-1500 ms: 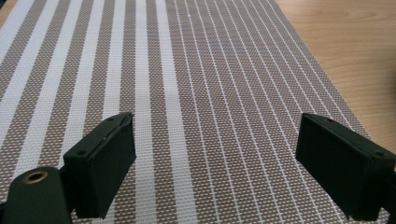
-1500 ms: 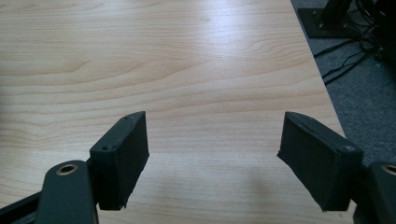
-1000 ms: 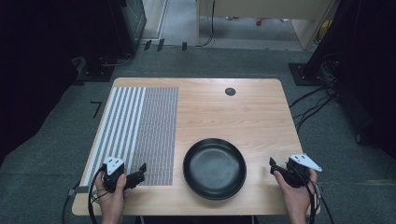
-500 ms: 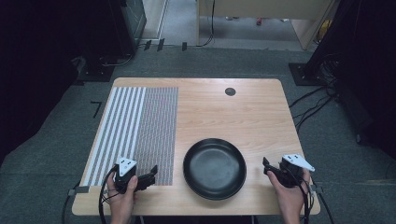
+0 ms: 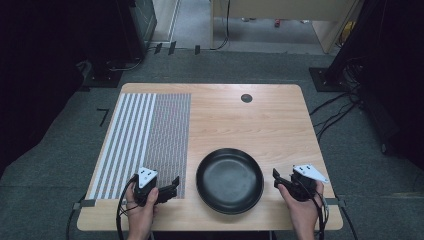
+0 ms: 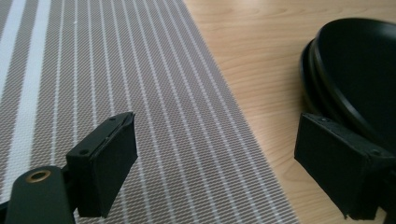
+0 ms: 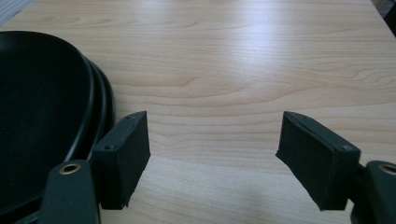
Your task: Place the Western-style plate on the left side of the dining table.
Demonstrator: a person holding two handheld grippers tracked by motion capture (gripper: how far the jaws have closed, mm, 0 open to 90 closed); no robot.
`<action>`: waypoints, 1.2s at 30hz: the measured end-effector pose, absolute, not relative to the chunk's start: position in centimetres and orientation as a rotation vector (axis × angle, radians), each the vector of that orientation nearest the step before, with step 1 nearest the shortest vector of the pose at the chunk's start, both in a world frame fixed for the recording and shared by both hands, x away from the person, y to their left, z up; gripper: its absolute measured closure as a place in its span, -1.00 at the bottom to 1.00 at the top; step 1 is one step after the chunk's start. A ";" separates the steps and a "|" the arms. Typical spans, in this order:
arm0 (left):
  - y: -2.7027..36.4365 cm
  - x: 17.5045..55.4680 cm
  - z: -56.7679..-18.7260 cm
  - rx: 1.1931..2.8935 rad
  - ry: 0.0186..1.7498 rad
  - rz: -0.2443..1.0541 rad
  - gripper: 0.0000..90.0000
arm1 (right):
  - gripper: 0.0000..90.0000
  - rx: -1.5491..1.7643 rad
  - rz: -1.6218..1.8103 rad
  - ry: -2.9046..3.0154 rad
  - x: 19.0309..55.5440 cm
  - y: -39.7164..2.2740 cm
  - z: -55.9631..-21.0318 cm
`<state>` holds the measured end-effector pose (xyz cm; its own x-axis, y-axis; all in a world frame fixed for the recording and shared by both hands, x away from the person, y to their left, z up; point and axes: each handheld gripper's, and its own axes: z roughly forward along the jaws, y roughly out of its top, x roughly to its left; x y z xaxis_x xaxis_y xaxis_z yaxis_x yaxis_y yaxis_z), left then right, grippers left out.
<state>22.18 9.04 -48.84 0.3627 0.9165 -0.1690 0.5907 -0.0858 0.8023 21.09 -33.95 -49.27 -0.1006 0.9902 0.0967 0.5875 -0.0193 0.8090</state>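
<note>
You hold your left claw (image 5: 167, 190) and right claw (image 5: 284, 182) spread open and empty on either side of the round black shallow pan (image 5: 229, 179) near the wooden surface's (image 5: 250, 125) front edge, likely bracketing it for a two-sided lift.

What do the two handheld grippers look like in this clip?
Both are black. The left gripper and right gripper each carry a pale grey three-cornered plate and trail a black cable. The gripper views show flat rectangular black pads and brass-coloured rivets. No sleeves visible.
</note>
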 end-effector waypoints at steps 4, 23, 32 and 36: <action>8.3 22.3 -48.7 1.779 1.313 0.473 -0.71 | -0.43 1.648 1.018 1.738 21.0 -33.4 -49.2; 5.5 21.8 -48.1 1.801 1.232 0.408 -0.70 | -0.27 1.622 1.127 1.759 20.8 -31.7 -48.9; 4.4 21.6 -48.0 1.807 1.209 0.381 -0.69 | 0.05 1.589 1.133 1.777 20.6 -30.4 -48.9; 4.1 21.4 -48.0 1.811 1.196 0.360 -0.65 | 0.24 1.587 1.165 1.816 20.5 -29.9 -48.9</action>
